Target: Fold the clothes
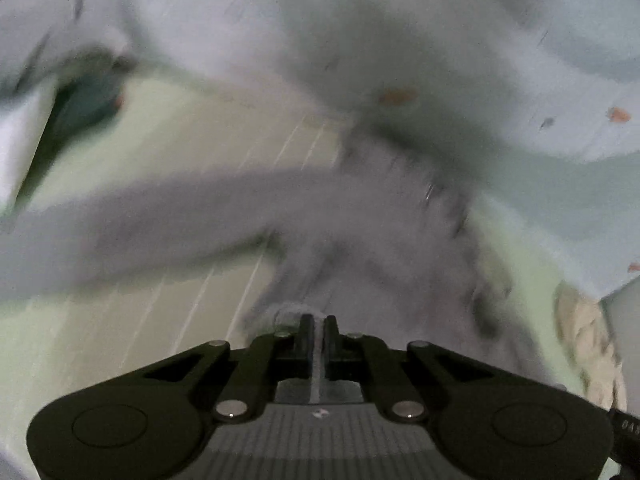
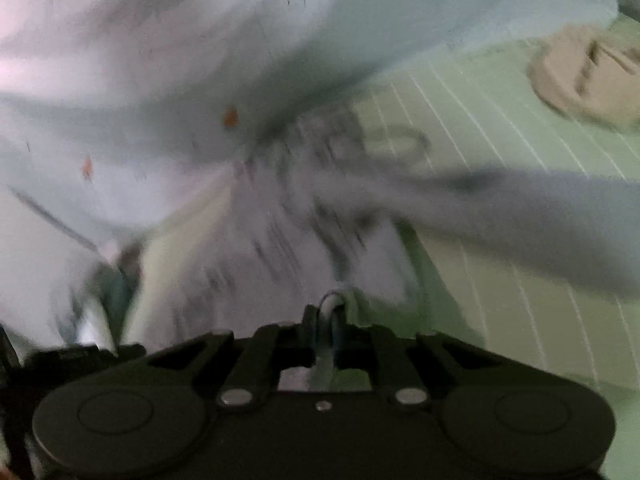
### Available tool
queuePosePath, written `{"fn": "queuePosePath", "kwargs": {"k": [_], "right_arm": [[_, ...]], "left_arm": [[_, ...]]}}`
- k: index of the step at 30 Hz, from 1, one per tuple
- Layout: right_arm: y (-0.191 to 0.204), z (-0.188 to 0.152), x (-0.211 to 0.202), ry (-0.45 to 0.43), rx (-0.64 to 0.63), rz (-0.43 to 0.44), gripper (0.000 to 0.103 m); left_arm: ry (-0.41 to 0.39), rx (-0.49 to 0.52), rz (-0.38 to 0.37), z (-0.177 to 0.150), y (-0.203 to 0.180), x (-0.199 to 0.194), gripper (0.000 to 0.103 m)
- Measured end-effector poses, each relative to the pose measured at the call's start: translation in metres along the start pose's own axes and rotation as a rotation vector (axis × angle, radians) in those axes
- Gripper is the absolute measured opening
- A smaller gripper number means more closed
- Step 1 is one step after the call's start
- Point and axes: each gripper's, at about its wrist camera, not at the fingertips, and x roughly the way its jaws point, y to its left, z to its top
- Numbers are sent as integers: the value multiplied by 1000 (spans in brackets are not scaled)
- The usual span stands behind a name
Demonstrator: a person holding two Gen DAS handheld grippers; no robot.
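Left tool [image 1: 319,322] pinching soft grey cloth [image 1: 360,248] | right tool [image 2: 325,316] pinching its pale edge too | cloth hanging, blurry, above green striped desk [image 2: 500,128] | looking unfolded, not lying flat; folding seeming left | tan lump [image 2: 588,76] lying nearby.

A pale green striped sheet [image 2: 500,120] lies beneath a blurred beige bundle [image 2: 584,76].

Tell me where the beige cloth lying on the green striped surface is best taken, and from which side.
Probably the beige cloth's outer edge, approached from above: it lies crumpled and apart from the grey garment, which both the left gripper and right gripper already pinch. Blur hides any finer detail.
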Motion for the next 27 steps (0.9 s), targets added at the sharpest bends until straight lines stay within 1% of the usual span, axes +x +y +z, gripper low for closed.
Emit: {"fn": "queuePosePath", "kwargs": {"k": [2,4,5,6,7,8,9,10,11,12,13,15,17,20,22,23,25,26,27], "right_arm": [[4,32,18,-37,35,-10,7],[8,63,36,-75,69,-19,7],[10,79,44,-93,87,-24,8],[11,95,53,-112,104,-29,9],[13,111,62,-131,121,-34,19],[15,126,71,-149,138,-39,32],[17,142,80,-168,156,-44,37],[18,149,86,-177,151,-58,41],[18,153,92,-181,138,-77,42],[18,157,97,-185,125,-96,43],[20,158,101,-184,102,-119,45],[28,159,113,-177,18,-176,45],[38,159,127,-162,-66,-193,43],[61,157,152,-122,-208,-170,36],[74,148,172,-80,-290,-174,33],[77,144,180,-60,-310,-182,33],[79,136,196,-21,-333,-202,33],[81,132,204,-1,-344,-211,35],[80,128,208,17,-349,-212,37]], "left_arm": [[-55,18,-18,32,-17,12,4],[-100,27,-15,63,-31,33,5],[-99,18,4,77,-37,50,7],[-89,5,31,91,-42,68,13],[-77,-2,60,101,-44,82,14],[-64,-7,90,109,-45,93,14],[-61,-9,98,114,-44,101,22],[-61,-10,98,117,-42,106,28],[-62,-11,97,120,-39,111,40],[-51,-16,107,121,-37,117,46],[-36,-24,120,121,-35,124,46],[2,-46,134,120,-28,138,46],[36,-63,131,119,-23,152,46],[64,-5,134,121,-31,176,46],[103,61,157,122,-41,195,46],[126,90,170,121,-47,205,46],[154,119,205,116,-54,218,49],[163,130,216,112,-55,221,53],[171,141,226,107,-56,224,55]]}}
